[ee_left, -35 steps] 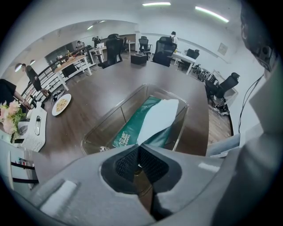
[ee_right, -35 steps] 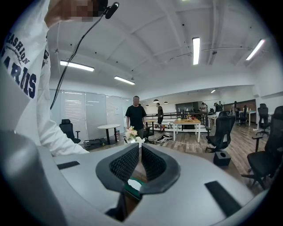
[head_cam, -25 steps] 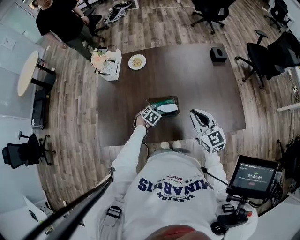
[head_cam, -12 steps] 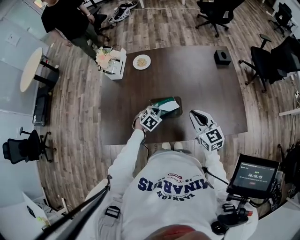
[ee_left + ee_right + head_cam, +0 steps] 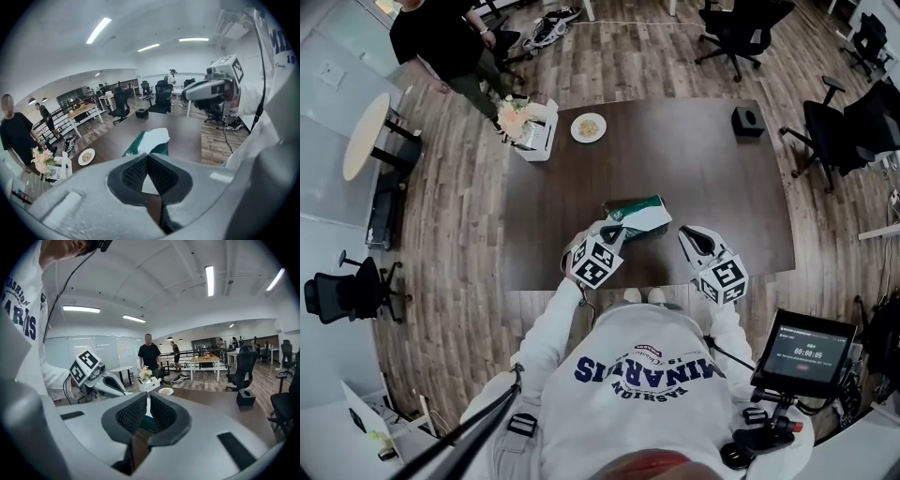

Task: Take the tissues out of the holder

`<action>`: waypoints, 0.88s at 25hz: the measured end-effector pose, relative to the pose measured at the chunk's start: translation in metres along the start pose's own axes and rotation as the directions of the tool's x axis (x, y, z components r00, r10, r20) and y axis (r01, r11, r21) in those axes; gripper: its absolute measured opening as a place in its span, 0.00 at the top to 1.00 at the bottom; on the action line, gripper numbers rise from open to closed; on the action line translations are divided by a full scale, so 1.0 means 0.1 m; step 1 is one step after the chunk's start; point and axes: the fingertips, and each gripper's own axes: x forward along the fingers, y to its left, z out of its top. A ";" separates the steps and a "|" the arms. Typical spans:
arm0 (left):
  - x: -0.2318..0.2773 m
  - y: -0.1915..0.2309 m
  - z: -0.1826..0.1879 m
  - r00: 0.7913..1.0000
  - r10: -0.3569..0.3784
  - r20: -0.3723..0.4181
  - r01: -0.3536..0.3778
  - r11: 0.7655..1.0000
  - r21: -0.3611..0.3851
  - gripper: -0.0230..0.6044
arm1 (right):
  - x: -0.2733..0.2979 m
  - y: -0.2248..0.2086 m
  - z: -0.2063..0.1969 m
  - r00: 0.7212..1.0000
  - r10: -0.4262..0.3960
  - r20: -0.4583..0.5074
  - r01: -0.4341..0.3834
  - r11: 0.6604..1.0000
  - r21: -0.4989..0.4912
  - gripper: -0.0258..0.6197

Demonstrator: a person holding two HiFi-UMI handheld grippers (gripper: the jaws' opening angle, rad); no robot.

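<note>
A green tissue box [image 5: 628, 207] lies on the dark table [image 5: 694, 169] just in front of me, with a white tissue [image 5: 645, 218] sticking out of it. My left gripper [image 5: 615, 232] is at the box's near left corner. Its jaws are shut, and the tissue [image 5: 157, 137] runs from the box [image 5: 135, 146] down to their tips [image 5: 148, 155], with a pale strip showing between the pads. My right gripper [image 5: 687, 232] hovers to the right of the box over the table's near edge, shut and holding nothing. Through the slit at its tips [image 5: 146, 397] a bit of the green box [image 5: 147, 424] shows.
A plate of food [image 5: 589, 127] and a white carrier with flowers [image 5: 530, 127] sit at the far left of the table. A small black box [image 5: 748, 120] sits at the far right. Office chairs [image 5: 844, 117] ring the table. A person [image 5: 441, 37] stands beyond.
My left gripper has drawn back from the box toward me, still shut. The right gripper has hardly moved. The head view has shifted slightly.
</note>
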 end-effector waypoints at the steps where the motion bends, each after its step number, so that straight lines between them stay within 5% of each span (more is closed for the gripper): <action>1: -0.07 -0.01 0.04 1.000 0.006 0.013 -0.006 1.000 0.002 0.96 | 0.01 0.00 -0.04 1.000 0.007 -0.011 -0.007 1.000 0.009 0.94; 7: -0.26 -0.06 0.15 0.999 0.020 0.038 -0.021 0.999 0.030 0.96 | 0.19 -0.04 -0.41 0.992 0.095 -0.086 -0.081 0.984 0.159 0.75; 11: -0.30 -0.10 0.21 0.999 0.019 0.048 -0.021 0.999 0.051 0.96 | 0.35 -0.23 -0.62 0.988 0.104 -0.116 -0.065 0.953 0.296 0.72; 15: -0.32 -0.15 0.29 0.998 0.023 0.060 -0.029 0.996 0.084 0.96 | 0.44 -0.37 -0.70 0.980 0.176 -0.088 -0.115 0.875 0.470 0.72; 19: -0.32 -0.17 0.31 0.997 0.035 0.064 -0.042 0.992 0.119 0.96 | 0.52 -0.23 -0.80 0.933 0.348 -0.095 -0.223 0.764 0.605 0.73; 22: -0.31 -0.13 0.27 0.997 0.049 0.056 -0.056 0.991 0.126 0.96 | 0.52 -0.19 -0.85 0.917 0.380 -0.119 -0.231 0.751 0.619 0.86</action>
